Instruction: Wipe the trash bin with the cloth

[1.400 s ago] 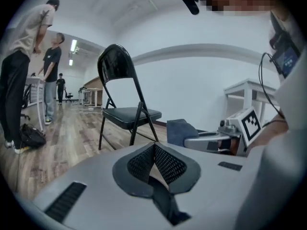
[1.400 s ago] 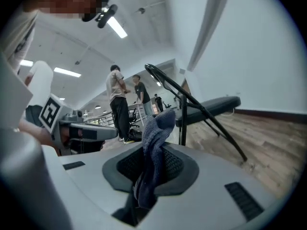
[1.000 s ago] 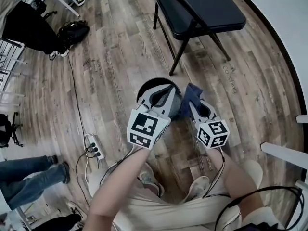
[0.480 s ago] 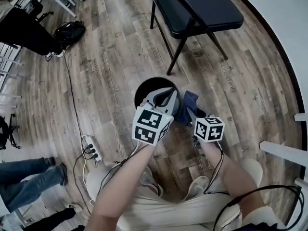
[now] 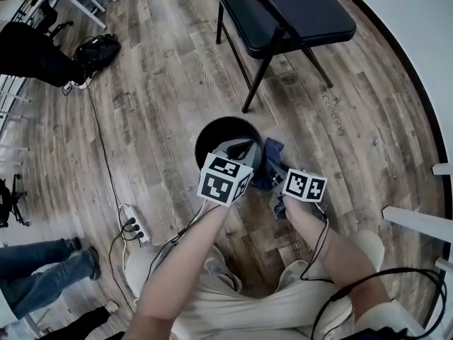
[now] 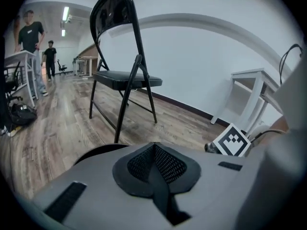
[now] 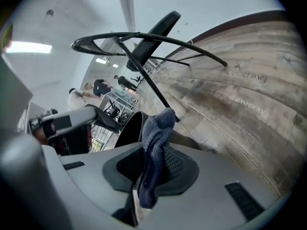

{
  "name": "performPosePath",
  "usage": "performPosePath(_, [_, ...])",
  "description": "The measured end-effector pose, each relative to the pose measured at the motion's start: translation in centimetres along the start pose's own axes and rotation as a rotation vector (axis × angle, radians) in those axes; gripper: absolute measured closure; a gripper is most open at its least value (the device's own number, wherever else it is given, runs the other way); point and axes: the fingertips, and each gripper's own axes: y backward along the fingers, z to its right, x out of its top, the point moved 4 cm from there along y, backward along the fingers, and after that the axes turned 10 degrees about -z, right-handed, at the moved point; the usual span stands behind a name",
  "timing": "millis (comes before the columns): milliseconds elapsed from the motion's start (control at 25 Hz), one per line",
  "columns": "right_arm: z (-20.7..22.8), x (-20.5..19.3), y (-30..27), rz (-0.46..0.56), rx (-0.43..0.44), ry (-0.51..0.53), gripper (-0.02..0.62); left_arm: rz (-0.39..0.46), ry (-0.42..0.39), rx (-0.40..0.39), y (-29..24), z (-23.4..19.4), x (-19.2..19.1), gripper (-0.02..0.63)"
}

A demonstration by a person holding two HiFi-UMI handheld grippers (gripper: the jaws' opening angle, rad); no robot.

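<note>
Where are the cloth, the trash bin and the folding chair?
cloth (image 7: 154, 147): right gripper view, middle of the bunched blue fold.
trash bin (image 5: 214, 134): head view, dark inner wall near the rim.
folding chair (image 5: 311, 13): head view, seat pad.

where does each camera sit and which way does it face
Head view: on the person's head, steeply down at the trash bin; forearms, lap, left gripper and right gripper show.
Left gripper view: on the left gripper, facing the folding chair over the bin's rim; shut jaws show.
Right gripper view: on the right gripper, tilted sideways, facing the bin; jaws pinch the cloth.
Both gripper views share bin and chair.
</note>
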Motion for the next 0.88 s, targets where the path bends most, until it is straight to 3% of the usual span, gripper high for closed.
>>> performPosePath(160, [0.6,0.3,-0.6,0.029,0.006,-0.056,0.532,-0.058,0.037,-0.051,-1.2,-0.1,-1.3,0.595])
performPosePath(440, [3.2,-0.1,-2.6,0.005,-0.057,-0.084,0.532,-0.245,-0.012,-0.062,-3.4,-0.7,-5.4,0.595])
performPosePath(880, [8.1,-2.0,-6.3,-0.047,-0.104,-0.152,0.532,-0.266,-0.015,-0.086,-2.9,-1.0,-6.2,0.595])
